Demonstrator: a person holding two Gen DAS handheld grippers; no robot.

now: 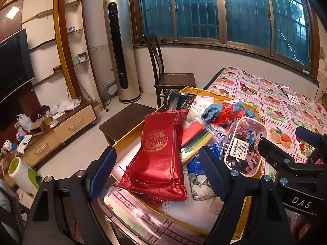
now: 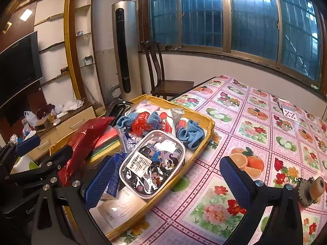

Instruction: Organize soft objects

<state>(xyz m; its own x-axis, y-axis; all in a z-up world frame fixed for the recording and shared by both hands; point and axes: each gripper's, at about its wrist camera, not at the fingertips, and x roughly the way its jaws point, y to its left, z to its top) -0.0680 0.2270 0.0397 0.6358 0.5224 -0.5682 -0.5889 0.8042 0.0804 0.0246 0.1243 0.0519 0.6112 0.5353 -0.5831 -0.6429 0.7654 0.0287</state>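
The soft things sat heaped in a shallow yellow tray (image 2: 206, 131) at the near left corner of the table (image 2: 265, 143), which wore a flowered, fruit-printed cloth. On top of the heap lay a red foil packet (image 1: 157, 159), a clear zip pouch (image 2: 152, 164) with a barcode label, a pair of blue cloths (image 2: 189, 135), and a crumpled red wrapper (image 2: 142, 123) between them, with flat packets and coloured sheets underneath.

I judged the main risk to be the crowding. The pouch leaned on other items and over the tray's right rim, so a pinch on one edge could drag its neighbours or tip it onto the cloth. The foil packet looked slick and puffed; a light squeeze might let it slide out, and its near end already overhung the tray's edge. With both tools working the same heap, the two could also knock together.

My left gripper (image 1: 157, 171) was spread wide and empty, its fingers either side of the red foil packet's near end, not touching it as far as I could tell. My right gripper (image 2: 169, 181) was likewise spread and empty, with the clear pouch lying just ahead between its pads (image 2: 101, 180), nearer the left one.

Beyond the table stood a wooden chair (image 2: 163, 81) and a tall floor air conditioner (image 2: 124, 47) under the windows.
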